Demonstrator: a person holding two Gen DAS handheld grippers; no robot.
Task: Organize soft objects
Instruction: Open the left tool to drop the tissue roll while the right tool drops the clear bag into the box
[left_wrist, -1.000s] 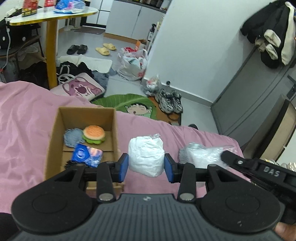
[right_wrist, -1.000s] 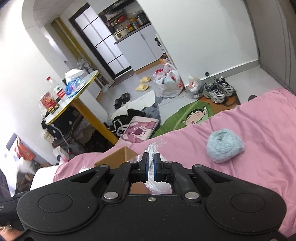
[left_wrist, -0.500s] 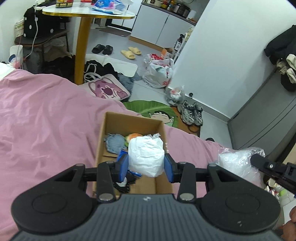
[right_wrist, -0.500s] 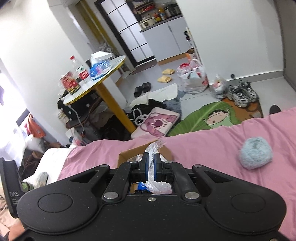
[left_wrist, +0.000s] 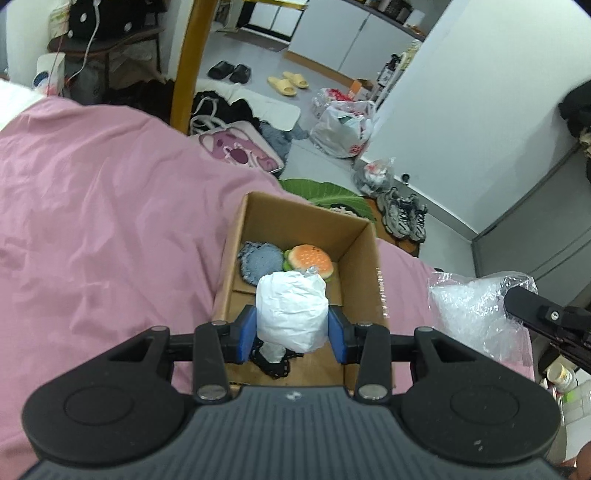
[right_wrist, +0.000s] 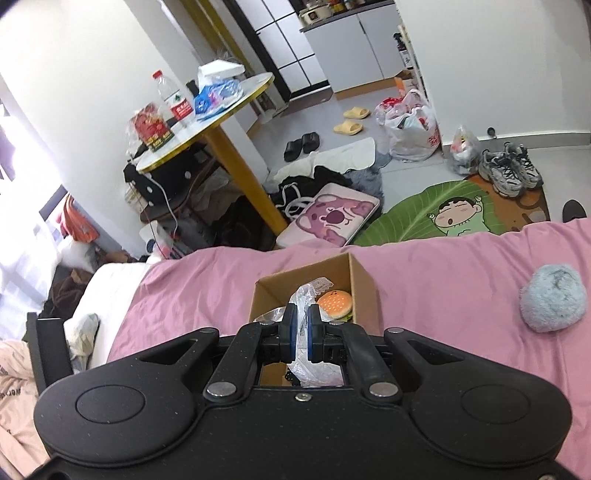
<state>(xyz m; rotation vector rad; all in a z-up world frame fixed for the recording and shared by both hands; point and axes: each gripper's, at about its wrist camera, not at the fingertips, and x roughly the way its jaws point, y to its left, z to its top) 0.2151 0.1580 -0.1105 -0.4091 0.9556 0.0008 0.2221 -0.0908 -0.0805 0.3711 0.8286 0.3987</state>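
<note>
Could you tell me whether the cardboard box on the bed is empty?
Not empty: the cardboard box already holds a burger toy and a blue-grey fuzzy item.

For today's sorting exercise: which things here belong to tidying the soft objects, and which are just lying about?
Part of the job:
cardboard box
white bundle in the left claw
clear plastic bag in the right claw
burger toy
fluffy blue ball

Just lying about:
sneakers
yellow slippers
water bottle
</note>
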